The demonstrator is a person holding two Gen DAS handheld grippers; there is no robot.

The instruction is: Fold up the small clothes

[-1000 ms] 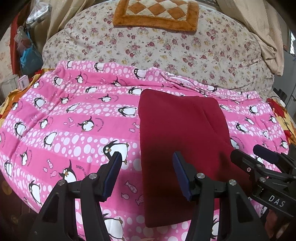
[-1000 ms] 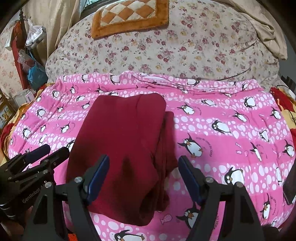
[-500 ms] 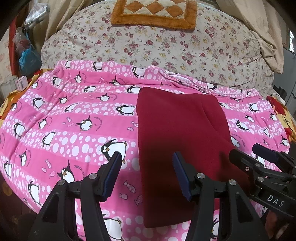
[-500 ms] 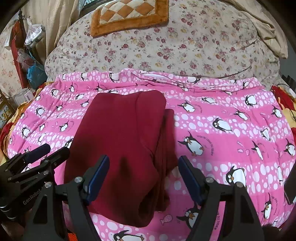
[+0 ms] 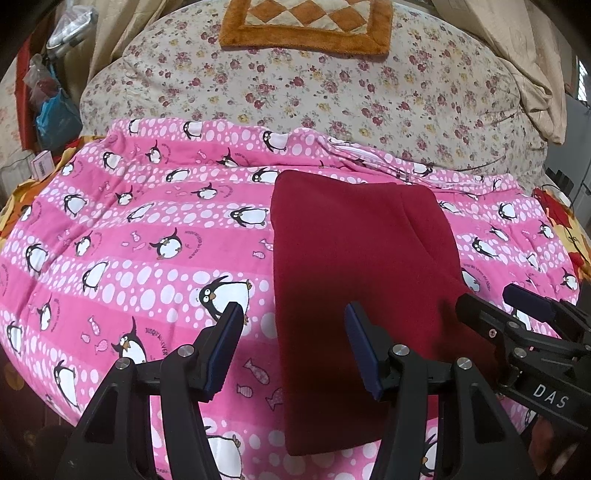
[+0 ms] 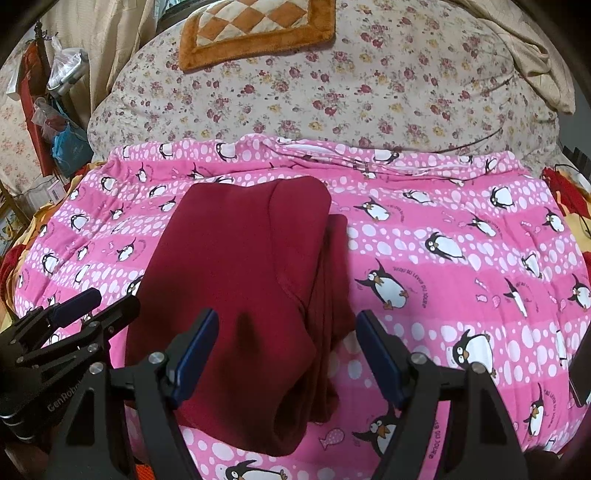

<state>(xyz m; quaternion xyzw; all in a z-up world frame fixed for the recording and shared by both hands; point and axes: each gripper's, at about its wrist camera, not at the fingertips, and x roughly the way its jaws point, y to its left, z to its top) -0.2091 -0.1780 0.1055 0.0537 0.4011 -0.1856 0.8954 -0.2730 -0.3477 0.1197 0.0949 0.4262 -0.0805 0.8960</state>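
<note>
Two handheld grippers hang over a bed, both spread wide and holding nothing. In the left wrist view, the left gripper (image 5: 293, 343) fills the bottom of the frame, its blue-padded fingers (image 5: 225, 343) apart above the bedding; one finger sits over the pink cover, the other over the near left part of a dark red garment (image 5: 354, 280). The right gripper (image 5: 517, 306) enters at the lower right of that frame, its jaws also apart, over the garment's right edge.

In the right wrist view, the right gripper (image 6: 286, 354) occupies the bottom centre, its fingers straddling the near right portion of the dark red garment (image 6: 240, 266), not touching it as far as the frame shows. The left gripper (image 6: 96, 302) appears at the lower left, jaws parted, beside the garment's left edge.

The garment lies folded into a long, roughly rectangular stack at the centre of both frames, with a narrower layer showing along its right side in the right wrist view. It rests on a pink penguin-print blanket (image 5: 129, 240) (image 6: 461, 240) that covers the near half of the bed.

Beyond the blanket, in the upper half of each frame, lies a floral quilt (image 5: 332, 92) (image 6: 351, 92), and on it at top centre an orange checkered cushion (image 5: 306, 26) (image 6: 255, 29). Plastic bags (image 6: 66, 110) hang at the upper left.
</note>
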